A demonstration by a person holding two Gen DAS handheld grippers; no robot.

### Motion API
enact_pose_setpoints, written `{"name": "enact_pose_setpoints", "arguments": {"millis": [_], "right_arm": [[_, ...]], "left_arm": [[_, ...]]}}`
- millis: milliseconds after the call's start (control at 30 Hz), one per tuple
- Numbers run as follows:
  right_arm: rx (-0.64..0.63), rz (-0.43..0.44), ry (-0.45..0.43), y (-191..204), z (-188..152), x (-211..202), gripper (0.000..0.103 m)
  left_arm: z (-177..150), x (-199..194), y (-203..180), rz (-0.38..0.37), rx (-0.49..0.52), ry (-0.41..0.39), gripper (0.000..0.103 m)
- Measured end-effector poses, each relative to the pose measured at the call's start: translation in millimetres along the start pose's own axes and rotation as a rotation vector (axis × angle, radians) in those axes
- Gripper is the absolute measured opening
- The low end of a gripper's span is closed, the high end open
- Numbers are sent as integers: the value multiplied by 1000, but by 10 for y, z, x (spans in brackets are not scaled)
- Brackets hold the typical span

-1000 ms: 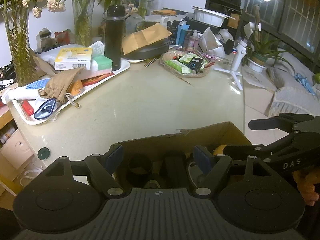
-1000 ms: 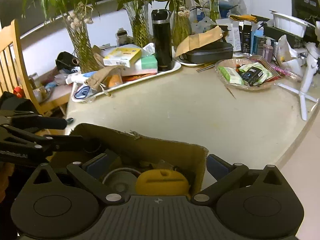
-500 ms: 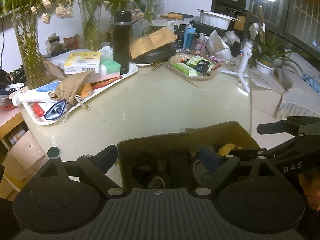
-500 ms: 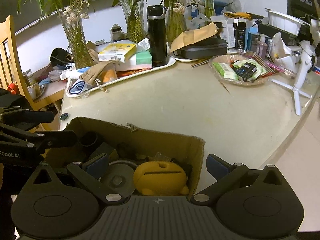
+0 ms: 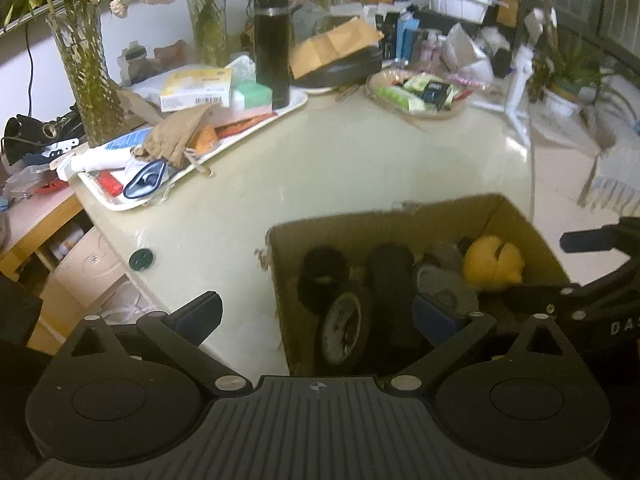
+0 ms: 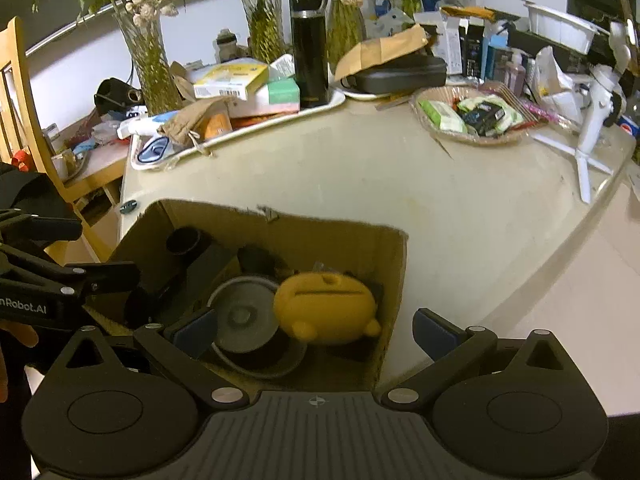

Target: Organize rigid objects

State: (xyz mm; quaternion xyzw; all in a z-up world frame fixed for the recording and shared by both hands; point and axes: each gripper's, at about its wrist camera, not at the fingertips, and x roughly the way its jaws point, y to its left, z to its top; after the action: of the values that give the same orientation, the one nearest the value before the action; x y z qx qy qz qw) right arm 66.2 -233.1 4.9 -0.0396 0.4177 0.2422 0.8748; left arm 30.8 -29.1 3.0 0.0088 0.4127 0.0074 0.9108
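Note:
An open cardboard box point(image 5: 384, 220) point(image 6: 320, 236) stands at the near edge of the table. Inside lie a yellow rounded case point(image 5: 494, 262) point(image 6: 326, 306), a grey round disc point(image 6: 244, 316), a wheel-like round piece point(image 5: 344, 328), and a black cylinder point(image 5: 322, 276). My left gripper point(image 5: 318, 318) straddles the box's left wall, its jaws opening wide, and neither pad touches anything. My right gripper point(image 6: 316, 331) straddles the right wall, open, with the yellow case just ahead of it. Each gripper also shows at the other view's edge.
A white tray point(image 5: 296, 106) with boxes and a black flask point(image 5: 272, 48) sits at the back left. A basket of packets point(image 5: 416, 96) and a white tripod point(image 5: 518, 92) stand at the back right. A small green disc point(image 5: 142, 259) lies near the table's left edge. A wooden chair point(image 6: 16, 80) stands left.
My left gripper's jaws have spread much wider, and its view has tipped so that more of the box's inside shows. The right gripper has edged slightly closer over the box.

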Motion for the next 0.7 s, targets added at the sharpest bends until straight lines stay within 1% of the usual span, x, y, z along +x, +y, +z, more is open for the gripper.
{"name": "enact_pose_setpoints", "arguments": {"millis": [200, 333, 433, 567, 700], "right_arm": [[28, 6, 53, 16, -70, 9, 103], [33, 4, 83, 36, -107, 22, 103], [38, 12, 127, 43, -132, 55, 103], [-9, 3, 175, 137, -167, 112, 103], [-46, -14, 199, 194, -179, 152, 103]], "left_arm": [[-79, -19, -59, -7, 28, 55, 103], [-140, -10, -107, -15, 51, 107, 103], [-178, -2, -129, -22, 58, 135, 103], [-189, 22, -130, -17, 64, 151, 103], [-183, 47, -117, -12, 56, 165, 103]]}}
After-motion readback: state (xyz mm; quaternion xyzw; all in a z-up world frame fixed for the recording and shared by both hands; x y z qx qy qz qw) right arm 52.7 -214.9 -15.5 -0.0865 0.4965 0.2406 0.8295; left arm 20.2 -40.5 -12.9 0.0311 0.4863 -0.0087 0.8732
